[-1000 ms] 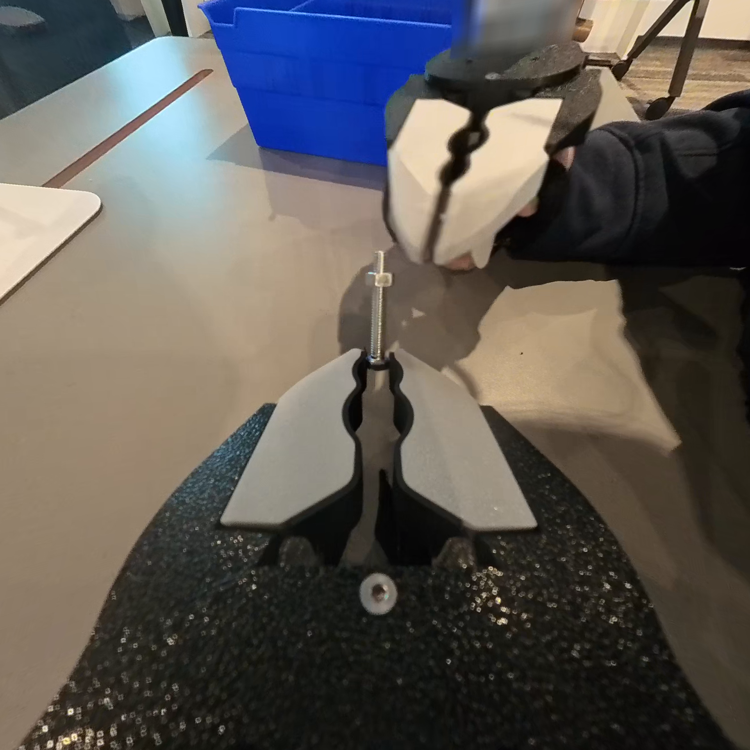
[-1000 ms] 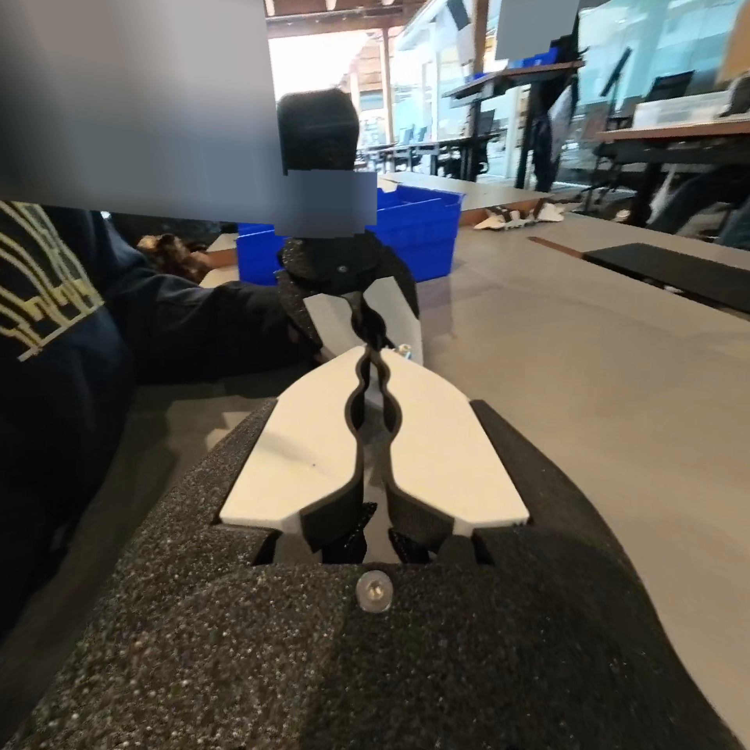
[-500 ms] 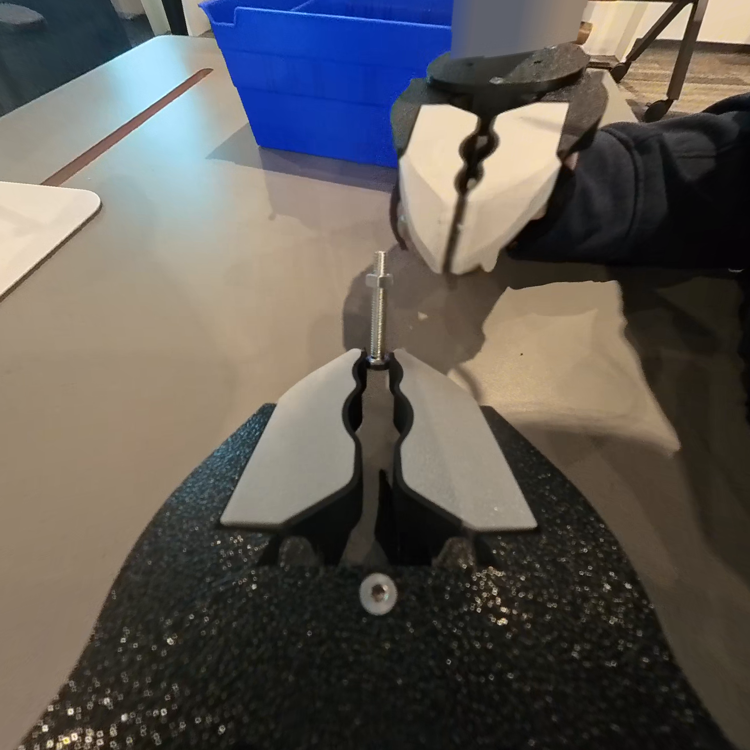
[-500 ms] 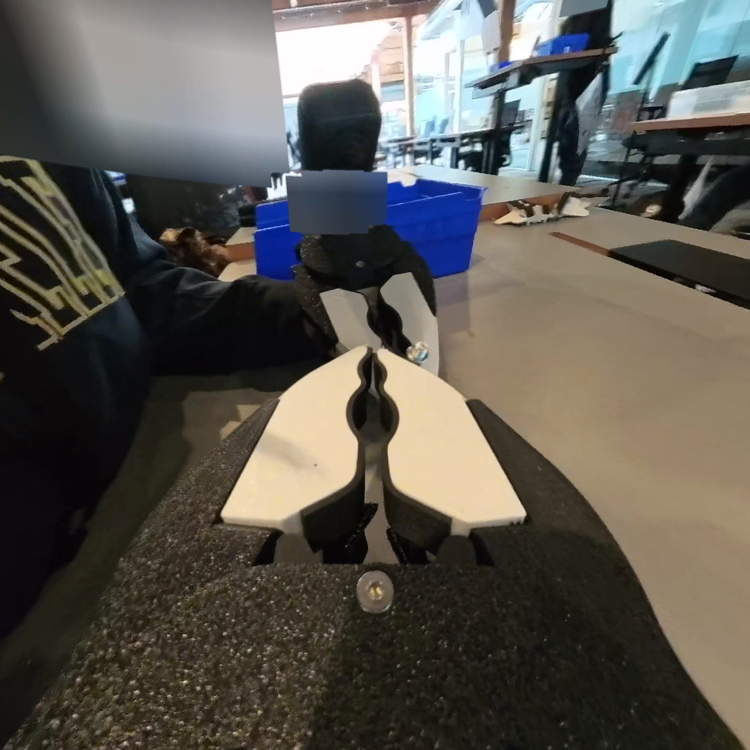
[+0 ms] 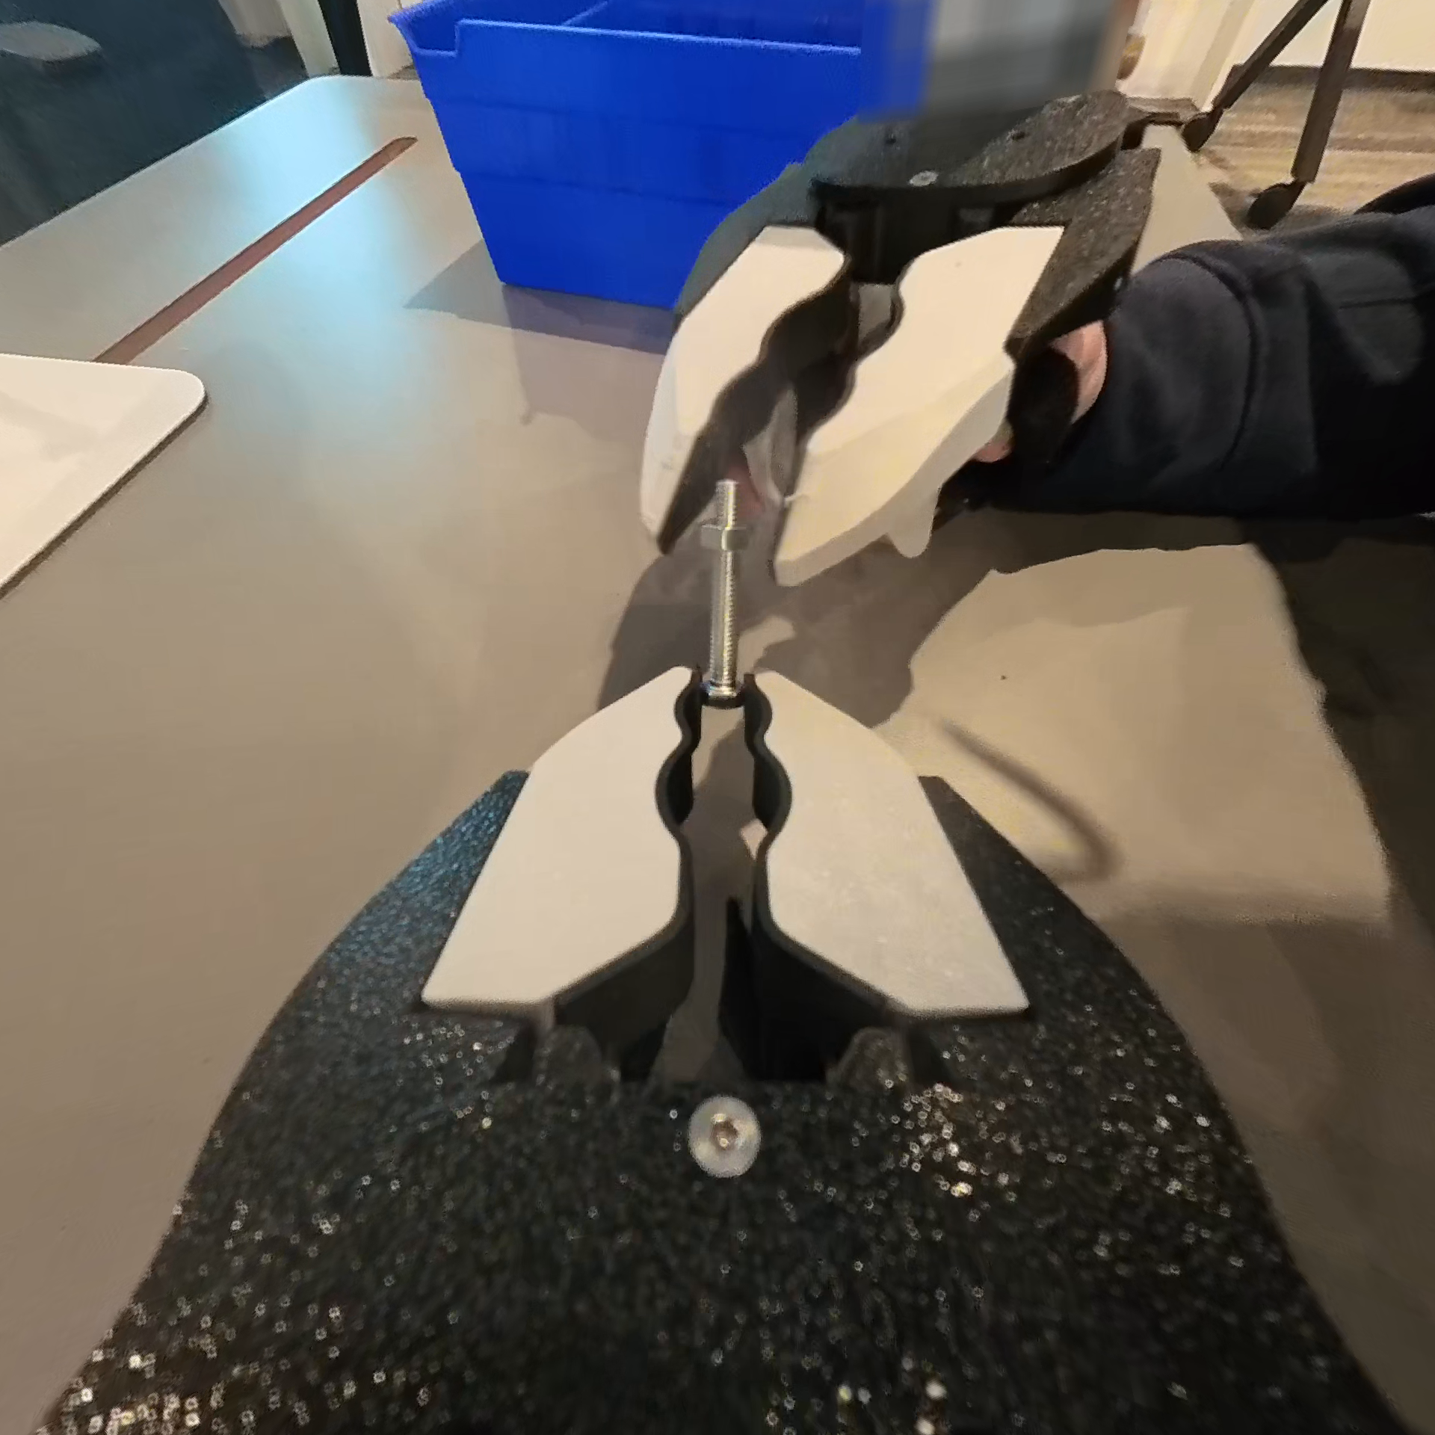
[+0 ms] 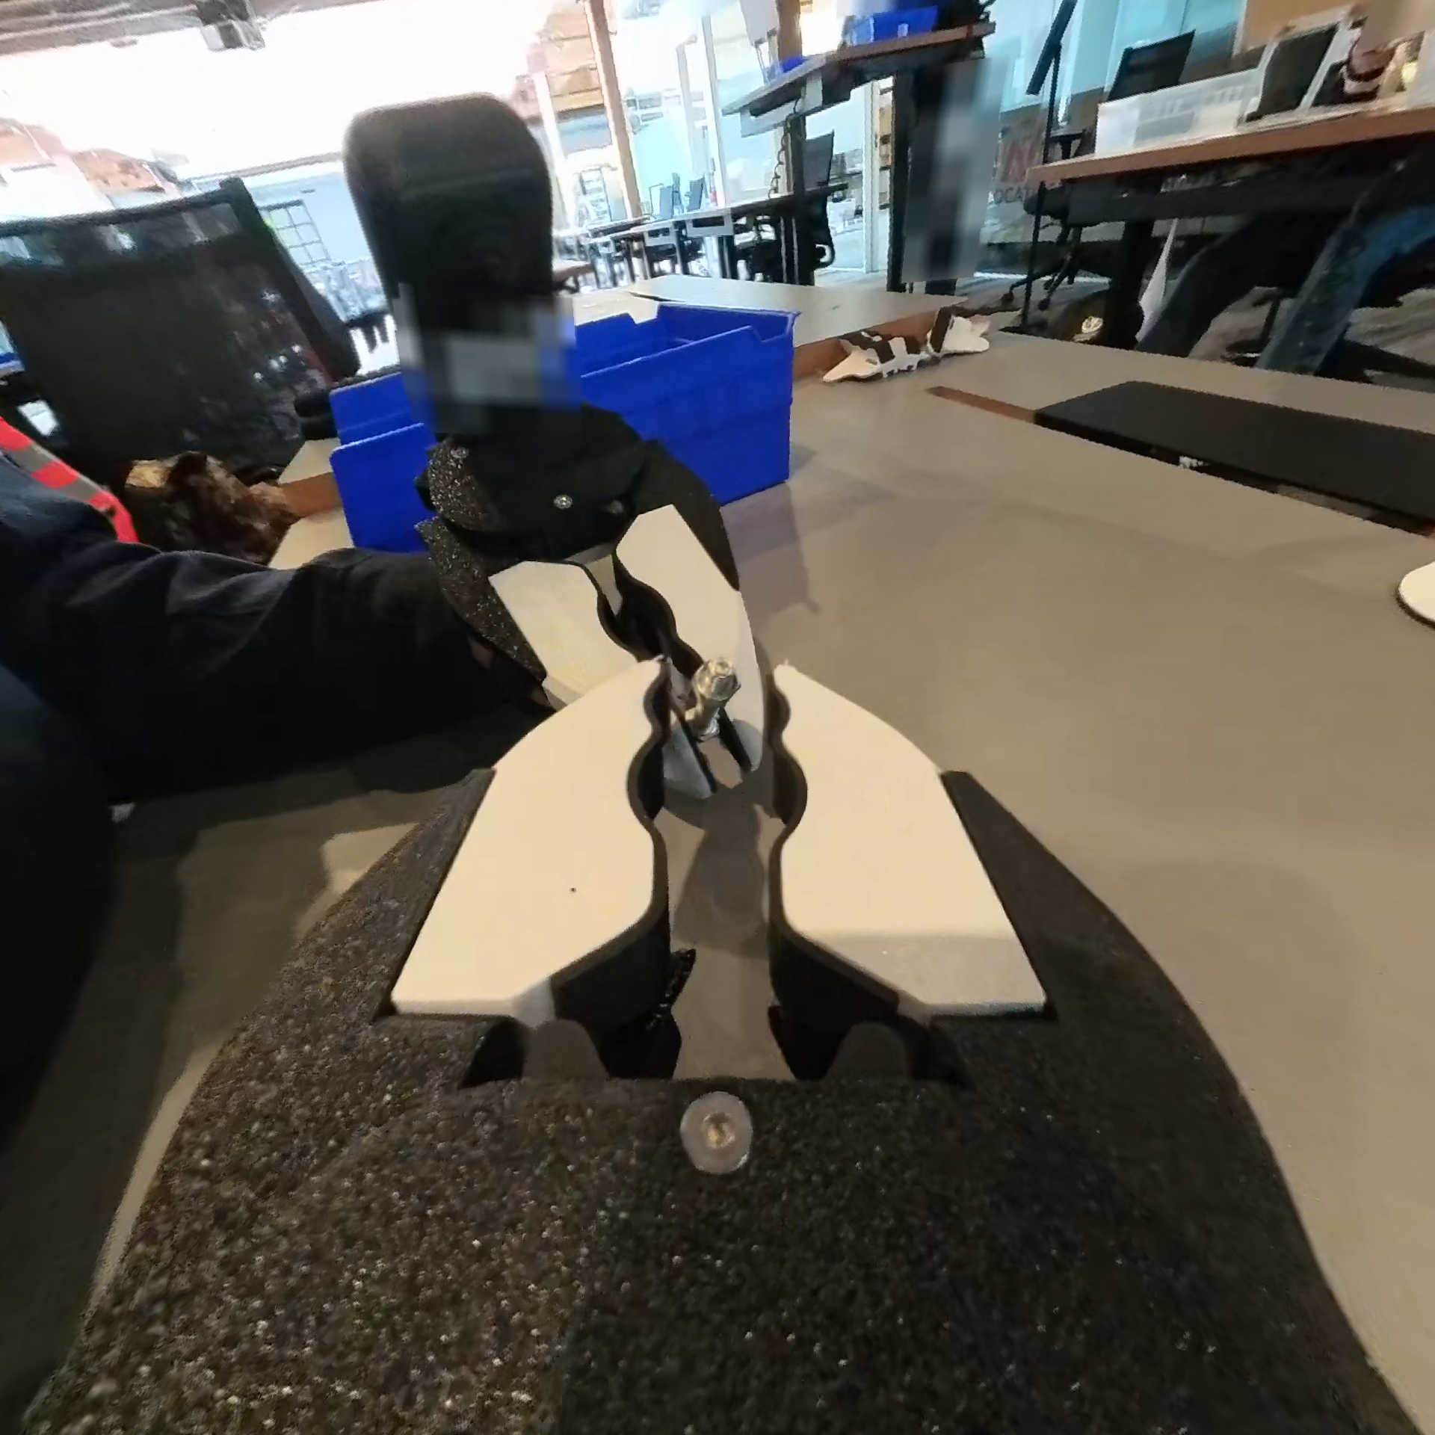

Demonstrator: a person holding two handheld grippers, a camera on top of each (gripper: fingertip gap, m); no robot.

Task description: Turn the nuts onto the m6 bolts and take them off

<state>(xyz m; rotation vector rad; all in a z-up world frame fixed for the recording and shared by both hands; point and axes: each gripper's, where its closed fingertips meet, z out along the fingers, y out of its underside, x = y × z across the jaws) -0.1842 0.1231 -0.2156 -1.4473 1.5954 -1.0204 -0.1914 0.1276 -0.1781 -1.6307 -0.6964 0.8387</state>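
Observation:
A silver M6 bolt (image 5: 720,613) stands out from my left gripper (image 5: 722,687), which is shut on its head end. A hex nut (image 5: 724,536) sits on the thread near the free tip. My right gripper (image 5: 730,551) is open, one finger on each side of the nut and bolt tip; I cannot tell whether it touches them. In the right wrist view my right gripper (image 6: 718,677) is open with the nut (image 6: 713,689) between its tips. The left gripper (image 6: 718,769) shows just beyond, held by a dark-sleeved arm.
A blue bin (image 5: 621,155) stands on the grey table (image 5: 310,543) behind the grippers and also shows in the right wrist view (image 6: 683,404). A white board (image 5: 70,443) lies at the left. A black mat (image 6: 1242,450) lies at the far right.
My right gripper was shut and off to the right of the bolt tip. It has opened and come in around the nut. The left gripper and bolt have stayed still.

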